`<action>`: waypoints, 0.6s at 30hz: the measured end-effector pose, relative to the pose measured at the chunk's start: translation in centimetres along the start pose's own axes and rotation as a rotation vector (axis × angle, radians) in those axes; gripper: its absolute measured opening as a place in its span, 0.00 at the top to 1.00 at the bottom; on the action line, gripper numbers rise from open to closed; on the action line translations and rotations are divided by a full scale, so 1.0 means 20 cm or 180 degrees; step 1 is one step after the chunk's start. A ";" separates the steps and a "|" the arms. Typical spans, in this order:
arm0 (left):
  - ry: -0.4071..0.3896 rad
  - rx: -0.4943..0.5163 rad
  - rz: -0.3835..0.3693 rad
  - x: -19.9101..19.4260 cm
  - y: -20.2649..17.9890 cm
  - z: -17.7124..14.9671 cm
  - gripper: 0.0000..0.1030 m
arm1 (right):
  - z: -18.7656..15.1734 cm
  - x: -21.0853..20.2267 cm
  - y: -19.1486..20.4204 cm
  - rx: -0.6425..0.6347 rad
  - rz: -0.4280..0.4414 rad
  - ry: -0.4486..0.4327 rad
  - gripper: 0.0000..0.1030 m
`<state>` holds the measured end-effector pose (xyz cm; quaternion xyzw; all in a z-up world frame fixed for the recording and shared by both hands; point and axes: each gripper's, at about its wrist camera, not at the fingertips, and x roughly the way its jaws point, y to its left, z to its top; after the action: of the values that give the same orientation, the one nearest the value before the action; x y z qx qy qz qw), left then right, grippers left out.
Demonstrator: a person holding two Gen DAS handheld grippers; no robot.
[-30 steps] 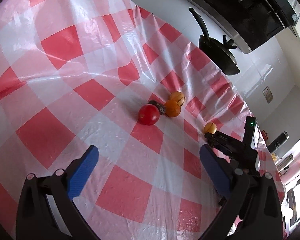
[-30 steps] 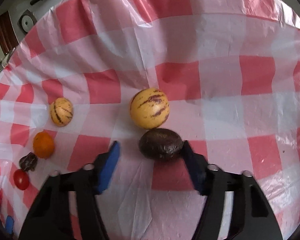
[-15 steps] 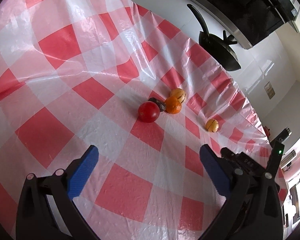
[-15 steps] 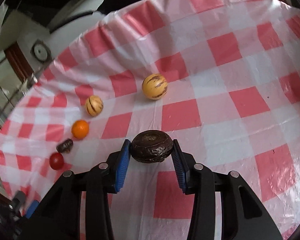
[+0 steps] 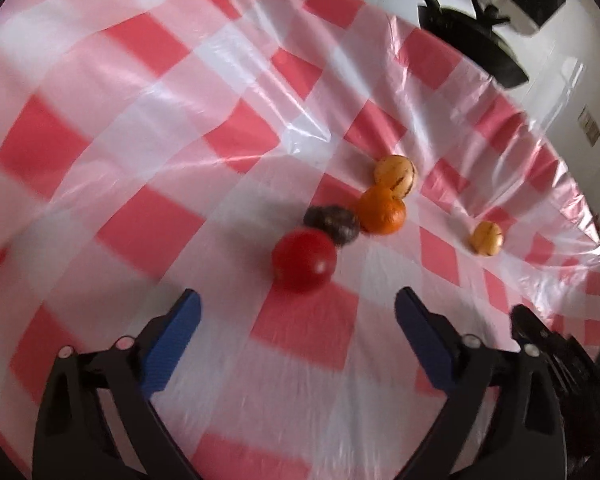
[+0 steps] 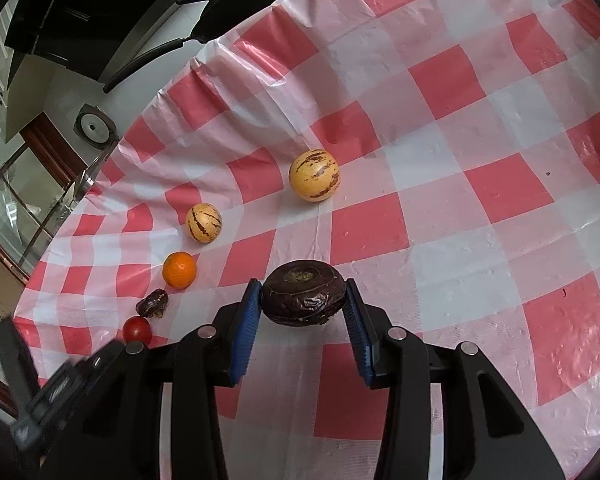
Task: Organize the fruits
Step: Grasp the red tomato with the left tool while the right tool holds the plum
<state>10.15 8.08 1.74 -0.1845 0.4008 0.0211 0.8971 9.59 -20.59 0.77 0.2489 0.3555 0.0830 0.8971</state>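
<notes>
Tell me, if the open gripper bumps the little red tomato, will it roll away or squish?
The red tomato looks round and smooth, so a nudge from the left gripper would probably send it rolling, likely into the dark wrinkled fruit close behind it. Its shiny skin hints it may be slippery. It looks firm, but a hard squeeze could probably burst it.

Tablecloth (image 6: pixel 480 128): red-and-white check, glossy; large round fruit (image 6: pixel 314 175): pale yellow, brown-purple streaks; smaller round fruit (image 6: pixel 203 223): same yellow, dark stripes; citrus (image 6: pixel 179 269): plain orange; shrivelled fruit (image 6: pixel 153 303): dark brown, possibly purplish, too small to tell; tomato (image 6: pixel 137 329): red; wrinkled fruit (image 6: pixel 303 293): dark brown, glossy; gripper pads (image 6: pixel 245 332): blue.
</notes>
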 end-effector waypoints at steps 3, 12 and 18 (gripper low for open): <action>0.0081 0.0301 0.0159 0.09 -0.06 0.05 0.24 | 0.00 0.00 0.00 -0.0003 0.0004 0.0005 0.60; -0.0231 0.0500 0.0086 -0.09 -0.08 -0.04 0.64 | 0.00 0.00 0.00 -0.0010 0.0021 0.0008 0.60; -0.0505 0.0069 -0.0477 -0.34 0.01 -0.26 0.64 | 0.00 0.00 0.00 -0.0015 0.0025 0.0010 0.60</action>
<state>1.86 7.26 3.39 -0.2020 0.3139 -0.0358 0.9270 9.58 -20.53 0.69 0.2481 0.3557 0.0878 0.8968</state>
